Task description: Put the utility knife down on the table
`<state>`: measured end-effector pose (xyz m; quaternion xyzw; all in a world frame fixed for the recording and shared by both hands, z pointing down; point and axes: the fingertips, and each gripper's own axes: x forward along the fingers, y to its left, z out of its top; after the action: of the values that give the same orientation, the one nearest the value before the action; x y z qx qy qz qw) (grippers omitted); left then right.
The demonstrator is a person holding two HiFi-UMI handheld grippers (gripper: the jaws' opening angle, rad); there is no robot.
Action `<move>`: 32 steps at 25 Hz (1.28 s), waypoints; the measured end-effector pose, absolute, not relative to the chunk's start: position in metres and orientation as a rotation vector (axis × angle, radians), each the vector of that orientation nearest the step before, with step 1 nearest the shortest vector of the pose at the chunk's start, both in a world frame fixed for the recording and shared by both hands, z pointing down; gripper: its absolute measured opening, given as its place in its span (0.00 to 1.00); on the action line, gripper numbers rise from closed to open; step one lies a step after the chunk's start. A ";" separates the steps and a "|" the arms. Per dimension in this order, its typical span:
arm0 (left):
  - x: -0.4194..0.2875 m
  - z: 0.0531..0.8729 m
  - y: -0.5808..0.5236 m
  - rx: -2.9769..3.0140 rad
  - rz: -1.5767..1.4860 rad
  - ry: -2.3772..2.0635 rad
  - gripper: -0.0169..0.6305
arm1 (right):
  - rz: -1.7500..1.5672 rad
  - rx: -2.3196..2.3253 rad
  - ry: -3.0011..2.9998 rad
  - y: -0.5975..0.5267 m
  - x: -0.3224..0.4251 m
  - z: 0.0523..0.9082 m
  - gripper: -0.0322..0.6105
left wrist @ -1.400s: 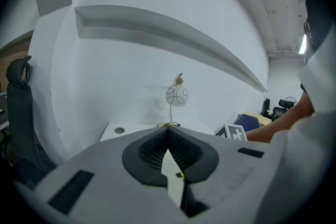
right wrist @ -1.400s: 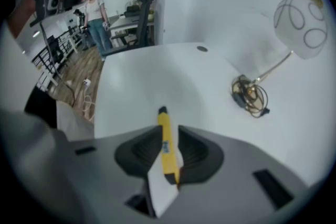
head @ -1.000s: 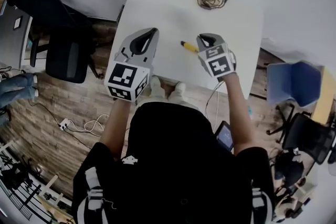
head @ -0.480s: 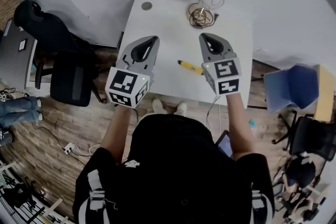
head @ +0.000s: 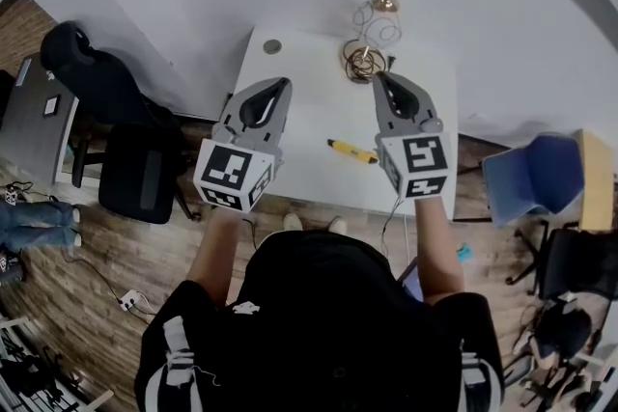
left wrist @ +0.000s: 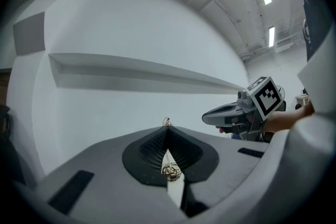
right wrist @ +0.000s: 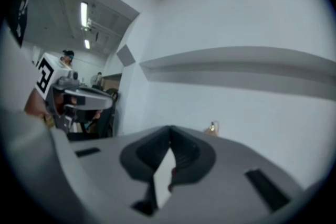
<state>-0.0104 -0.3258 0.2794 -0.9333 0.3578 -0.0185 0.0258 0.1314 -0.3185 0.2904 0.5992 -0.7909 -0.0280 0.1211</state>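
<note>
The yellow utility knife (head: 351, 151) lies alone on the white table (head: 299, 159), near its front edge. Both grippers are held up above the table and point level toward the wall. My left gripper (head: 280, 82) is left of the knife, shut, with nothing between its jaws (left wrist: 167, 127). My right gripper (head: 380, 76) is right of the knife and well above it, shut and empty (right wrist: 170, 128). Each gripper shows in the other's view: the right gripper (left wrist: 247, 110) and the left gripper (right wrist: 79, 97).
A coil of wire (head: 364, 63) lies at the table's far edge, a brass piece (head: 386, 3) beyond it and a small round disc (head: 272, 45) at the far left corner. A black office chair (head: 135, 164) stands left of the table, a blue chair (head: 536, 174) right.
Both grippers rose away from the table, the right one lifting from beside the knife and levelling out. The knife stayed on the table.
</note>
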 end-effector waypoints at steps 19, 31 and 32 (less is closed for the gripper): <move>-0.008 0.254 -0.311 -2.839 0.002 1.090 0.05 | -0.142 1.817 -2.352 -0.300 0.128 0.266 0.10; -0.004 0.258 -0.306 -2.821 -0.026 1.099 0.05 | -0.127 1.808 -2.366 -0.300 0.128 0.271 0.10; -0.003 0.257 -0.306 -2.822 -0.025 1.098 0.05 | -0.126 1.808 -2.366 -0.299 0.128 0.272 0.10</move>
<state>-0.0030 -0.3055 0.2574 -0.9304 0.3620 -0.0083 0.0568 0.1277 -0.2993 0.2716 0.6046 -0.7914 -0.0421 0.0804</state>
